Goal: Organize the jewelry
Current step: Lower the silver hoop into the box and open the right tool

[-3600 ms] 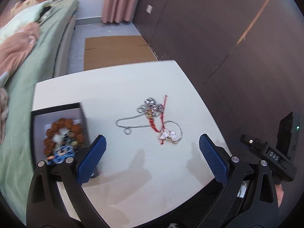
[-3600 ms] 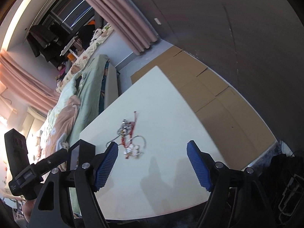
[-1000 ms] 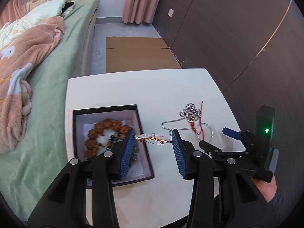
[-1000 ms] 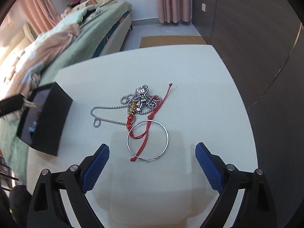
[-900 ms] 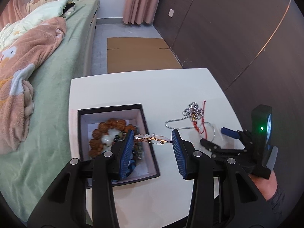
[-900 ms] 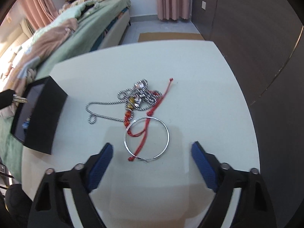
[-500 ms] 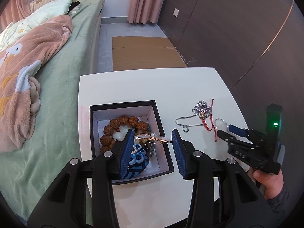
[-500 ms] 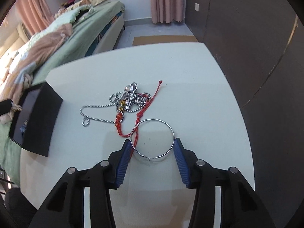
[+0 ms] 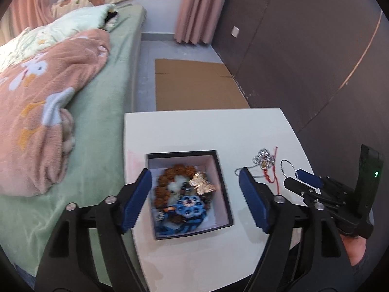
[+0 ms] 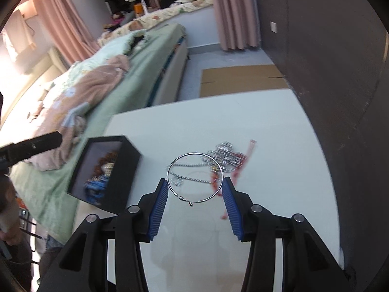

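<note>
A black jewelry box [image 9: 222,192] with a pale lining stands on the white table [image 9: 194,129]. It holds a brown bead bracelet, a blue flower piece and a gold butterfly brooch [image 9: 201,182]. My left gripper [image 9: 194,199] is open and empty above the box. My right gripper [image 10: 194,194] is shut on a thin silver hoop [image 10: 194,155] and holds it above the table. Under the hoop lie a silver chain [image 10: 201,163] and a red cord [image 10: 243,163]. The box also shows in the right wrist view [image 10: 126,170].
A bed with green sheet and pink blanket [image 9: 48,92] borders the table's left side. A dark wall [image 9: 304,48] runs along the right. Flat cardboard [image 9: 194,85] lies on the floor beyond the table.
My left gripper has opened and the gold butterfly brooch now lies in the box. My right gripper has closed on the silver hoop and lifted it off the table.
</note>
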{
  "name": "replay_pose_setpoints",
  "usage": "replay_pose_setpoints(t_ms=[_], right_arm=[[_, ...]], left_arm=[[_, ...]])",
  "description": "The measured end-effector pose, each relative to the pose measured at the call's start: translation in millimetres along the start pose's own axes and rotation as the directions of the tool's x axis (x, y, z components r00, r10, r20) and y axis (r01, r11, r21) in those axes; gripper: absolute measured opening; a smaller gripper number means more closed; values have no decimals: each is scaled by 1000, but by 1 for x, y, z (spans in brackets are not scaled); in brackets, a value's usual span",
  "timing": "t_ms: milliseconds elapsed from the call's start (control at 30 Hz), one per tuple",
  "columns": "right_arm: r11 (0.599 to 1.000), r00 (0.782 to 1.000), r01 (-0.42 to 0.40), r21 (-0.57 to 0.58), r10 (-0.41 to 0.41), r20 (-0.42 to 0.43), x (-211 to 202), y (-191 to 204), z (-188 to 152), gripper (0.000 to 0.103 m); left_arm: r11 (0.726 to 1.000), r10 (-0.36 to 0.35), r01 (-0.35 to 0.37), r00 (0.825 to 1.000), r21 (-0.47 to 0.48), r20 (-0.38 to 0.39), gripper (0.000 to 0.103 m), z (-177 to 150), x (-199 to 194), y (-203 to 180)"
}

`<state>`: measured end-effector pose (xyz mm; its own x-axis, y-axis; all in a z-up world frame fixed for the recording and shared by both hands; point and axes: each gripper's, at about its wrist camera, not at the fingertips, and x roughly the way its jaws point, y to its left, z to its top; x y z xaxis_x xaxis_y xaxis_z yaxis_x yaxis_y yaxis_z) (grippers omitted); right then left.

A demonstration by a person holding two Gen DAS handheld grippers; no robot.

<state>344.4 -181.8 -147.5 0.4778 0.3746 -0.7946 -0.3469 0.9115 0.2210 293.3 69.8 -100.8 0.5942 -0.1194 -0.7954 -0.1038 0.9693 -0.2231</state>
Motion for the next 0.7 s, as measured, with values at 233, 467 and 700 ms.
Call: replay_pose_setpoints(t_ms=[233, 467, 700], right_arm=[[992, 995, -99, -73, 98, -12, 2, 58, 22, 45], [977, 990, -141, -160, 137, -32, 9, 120, 35, 46], [964, 982, -190, -185, 187, -36, 15, 145, 40, 96]], left_arm=[[996, 37, -34, 999, -81, 35, 93, -11, -28, 43], [988, 69, -61, 996, -141, 58, 97, -25, -55, 84], [981, 109, -94, 991, -167, 81, 97, -37, -87, 113]])
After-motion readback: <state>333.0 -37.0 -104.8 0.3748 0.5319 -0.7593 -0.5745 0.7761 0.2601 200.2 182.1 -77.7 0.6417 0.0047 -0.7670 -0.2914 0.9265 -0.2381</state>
